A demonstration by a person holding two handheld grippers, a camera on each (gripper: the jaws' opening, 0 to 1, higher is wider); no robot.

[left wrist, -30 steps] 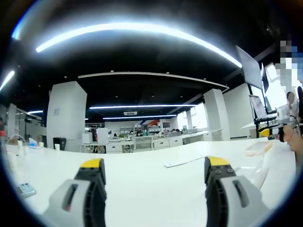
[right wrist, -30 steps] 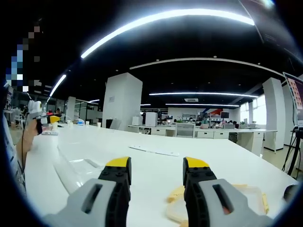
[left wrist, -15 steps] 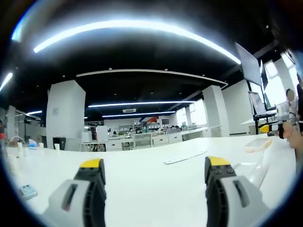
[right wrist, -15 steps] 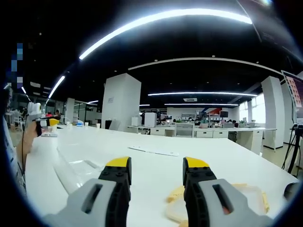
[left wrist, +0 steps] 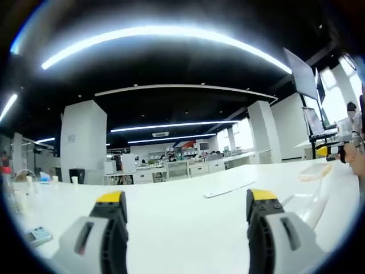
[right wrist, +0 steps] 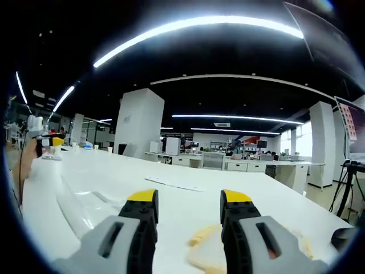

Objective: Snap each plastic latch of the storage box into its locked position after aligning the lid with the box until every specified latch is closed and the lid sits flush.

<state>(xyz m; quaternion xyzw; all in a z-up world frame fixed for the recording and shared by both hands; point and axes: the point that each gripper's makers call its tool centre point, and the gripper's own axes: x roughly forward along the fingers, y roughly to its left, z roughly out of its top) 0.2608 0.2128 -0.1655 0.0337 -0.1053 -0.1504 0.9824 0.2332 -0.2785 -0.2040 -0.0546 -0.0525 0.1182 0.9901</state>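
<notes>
The left tool (left wrist: 185,208) hangs above a white counter (left wrist: 171,222) with its yellow-tipped jaws spread wide and nothing between them. In the left gripper view a clear plastic storage box (left wrist: 311,205) stands near the counter's right edge, just beyond the right jaw, and farther along that edge lies a clear lid with a yellowish rim (left wrist: 315,171). A flat white strip (left wrist: 231,189) lies out toward the middle of the counter, and a small device (left wrist: 35,235) sits near the left edge. The other tool's yellow tip shows at the far right, held in a hand (left wrist: 358,160).

The right tool (right wrist: 188,208) is likewise parted, jaws well apart and gripping nothing. In the right gripper view the lid with its yellowish rim (right wrist: 208,251) lies on the counter (right wrist: 268,200) just under and beyond the right jaw, while the clear box (right wrist: 85,208) sits to the left of the left jaw. The white strip (right wrist: 174,185) lies beyond the jaws. At the far left a hand (right wrist: 25,160) holds the left tool over the counter's edge.
</notes>
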